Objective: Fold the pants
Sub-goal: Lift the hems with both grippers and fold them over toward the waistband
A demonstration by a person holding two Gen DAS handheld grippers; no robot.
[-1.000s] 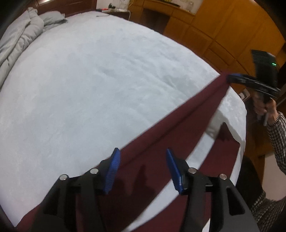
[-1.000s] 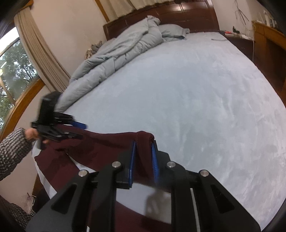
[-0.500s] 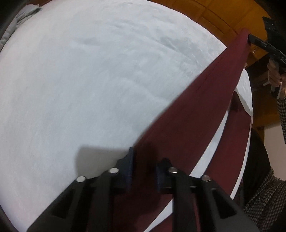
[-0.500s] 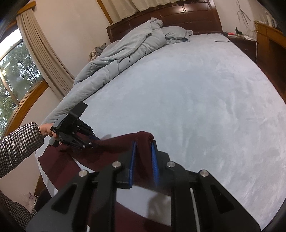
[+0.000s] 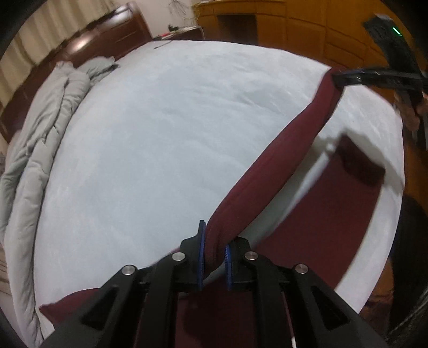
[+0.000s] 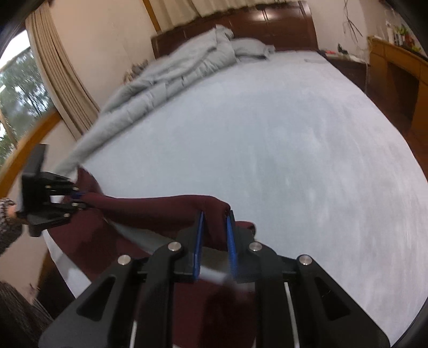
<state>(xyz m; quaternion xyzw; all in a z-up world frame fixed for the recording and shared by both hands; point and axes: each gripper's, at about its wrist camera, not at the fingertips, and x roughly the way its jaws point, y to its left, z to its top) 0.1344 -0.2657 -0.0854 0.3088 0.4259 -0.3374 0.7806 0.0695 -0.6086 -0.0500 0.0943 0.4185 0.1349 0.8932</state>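
Note:
Dark maroon pants (image 5: 270, 171) lie across the near edge of a pale blue bed (image 5: 165, 128), with one edge lifted off the sheet. My left gripper (image 5: 214, 257) is shut on one end of that lifted edge. The other end is clamped in my right gripper (image 6: 215, 227), which shows at the upper right of the left wrist view (image 5: 339, 79). The fabric (image 6: 149, 206) stretches taut between the two, and from the right wrist view the left gripper (image 6: 77, 200) appears at the far left. The rest of the pants (image 5: 326, 214) drapes flat below and over the bed's edge.
A rumpled grey duvet (image 6: 171, 80) and pillow run along the bed's far side by the dark wooden headboard (image 6: 267, 24). Orange wooden cabinets (image 5: 294, 24) stand beyond the bed. A curtain and window (image 6: 53, 67) are at the left. A checked sleeve (image 6: 6, 222) holds the left gripper.
My left gripper went from open around the pants' edge to shut on it, then lifted and swung sideways, so the headboard and duvet came into view. The right gripper stayed shut and shifted a little.

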